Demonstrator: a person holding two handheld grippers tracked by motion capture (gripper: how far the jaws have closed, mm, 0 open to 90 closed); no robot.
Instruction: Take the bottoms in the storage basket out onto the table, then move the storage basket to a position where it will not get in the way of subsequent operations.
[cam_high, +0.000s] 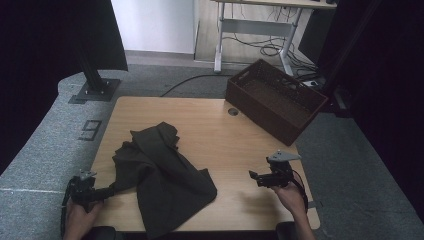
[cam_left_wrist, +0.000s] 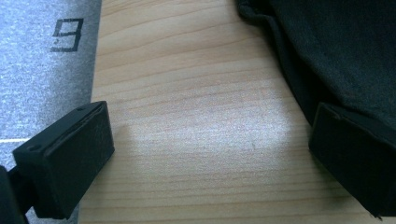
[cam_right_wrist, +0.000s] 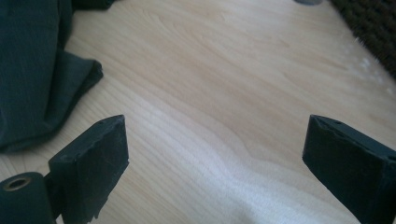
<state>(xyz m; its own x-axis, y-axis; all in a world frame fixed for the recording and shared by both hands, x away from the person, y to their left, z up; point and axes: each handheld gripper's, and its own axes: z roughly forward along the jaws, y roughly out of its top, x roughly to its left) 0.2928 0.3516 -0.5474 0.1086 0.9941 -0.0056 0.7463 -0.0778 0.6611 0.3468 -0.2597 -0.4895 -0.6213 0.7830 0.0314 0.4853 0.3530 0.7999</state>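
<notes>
Wooden tabletop (cam_high: 235, 145) carries a crumpled dark cloth (cam_high: 160, 175), left of the basket (cam_high: 275, 100). Left tool (cam_left_wrist: 210, 154) gapes wide at the cloth's edge; slide one jaw under the hem before closing. Right tool (cam_high: 262, 177) waits wide, empty.

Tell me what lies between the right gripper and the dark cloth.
Nothing: in the high view, bare wooden table separates the right gripper from the dark cloth. The right gripper view shows bare wood too.
</notes>
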